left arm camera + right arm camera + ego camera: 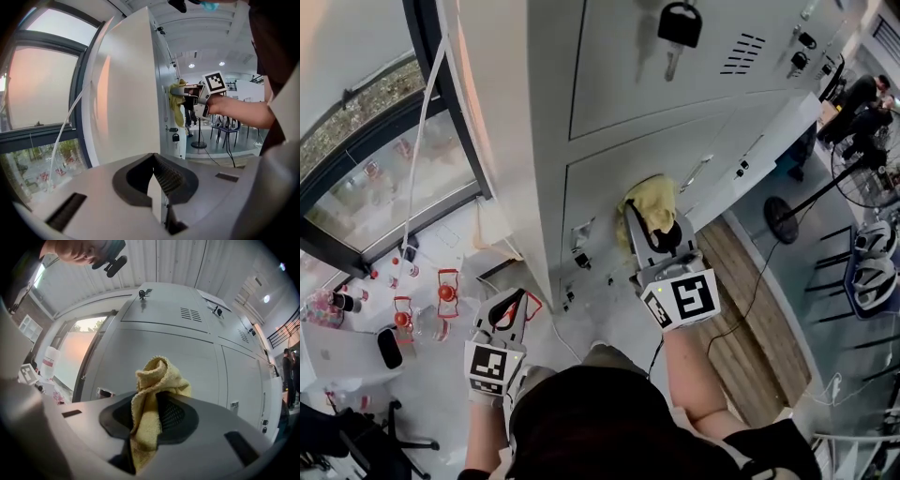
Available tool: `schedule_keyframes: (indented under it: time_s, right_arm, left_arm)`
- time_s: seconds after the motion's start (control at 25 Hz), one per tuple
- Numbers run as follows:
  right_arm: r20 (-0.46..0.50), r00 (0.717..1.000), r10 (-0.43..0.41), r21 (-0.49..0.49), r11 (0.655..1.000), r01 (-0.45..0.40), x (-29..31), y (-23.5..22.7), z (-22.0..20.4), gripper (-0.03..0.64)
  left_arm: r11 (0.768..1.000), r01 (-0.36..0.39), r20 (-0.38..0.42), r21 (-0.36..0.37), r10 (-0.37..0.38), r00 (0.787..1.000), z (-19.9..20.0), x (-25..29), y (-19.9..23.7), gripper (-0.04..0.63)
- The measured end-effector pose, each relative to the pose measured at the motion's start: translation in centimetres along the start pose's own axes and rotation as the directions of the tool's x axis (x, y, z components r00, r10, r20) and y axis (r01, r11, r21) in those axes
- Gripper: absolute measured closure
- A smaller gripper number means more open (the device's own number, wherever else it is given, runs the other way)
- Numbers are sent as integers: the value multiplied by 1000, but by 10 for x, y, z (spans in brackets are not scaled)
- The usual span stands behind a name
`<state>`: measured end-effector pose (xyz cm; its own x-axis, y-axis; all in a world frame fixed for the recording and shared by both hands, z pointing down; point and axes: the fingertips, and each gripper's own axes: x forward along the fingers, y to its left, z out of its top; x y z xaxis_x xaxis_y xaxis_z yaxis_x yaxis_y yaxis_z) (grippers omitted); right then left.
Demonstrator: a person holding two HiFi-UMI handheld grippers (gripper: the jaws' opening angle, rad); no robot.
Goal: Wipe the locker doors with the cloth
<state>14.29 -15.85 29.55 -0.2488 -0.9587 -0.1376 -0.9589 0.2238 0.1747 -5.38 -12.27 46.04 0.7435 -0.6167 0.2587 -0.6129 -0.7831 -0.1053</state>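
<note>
- Your right gripper (649,223) is raised out in front of you, and its jaws are clamped on the cloth (154,376). A bunch of the cloth stands up past the jaw tips.
- Your right forearm (692,375) reaches forward behind it, bare.
- Your left gripper (504,317) sits lower and close to your body. Its jaw tips are together, with nothing between them.

Daylight comes in from the window (384,178) at the left, washed out to a warm pink in the gripper views; the locker doors (140,341) are pale and evenly lit, with only soft shadows; small ceiling lights (191,65) glow at the far right; both gripper views bend strongly and darken to black at their edges.
</note>
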Motion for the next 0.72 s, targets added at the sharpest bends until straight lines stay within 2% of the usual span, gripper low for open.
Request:
schedule_keyframes:
  time_s: [0.32,0.72]
  right_arm:
    - [22,999,27,5,1000,-27,1,38,12,526]
    - [50,994,102,-3,995,-102,2,79,28,526]
  left_arm:
    - [999,46,-4,8,-46,999,-6,-6,11,588]
    - [996,90,2,11,-90,996,-7,-6,12,586]
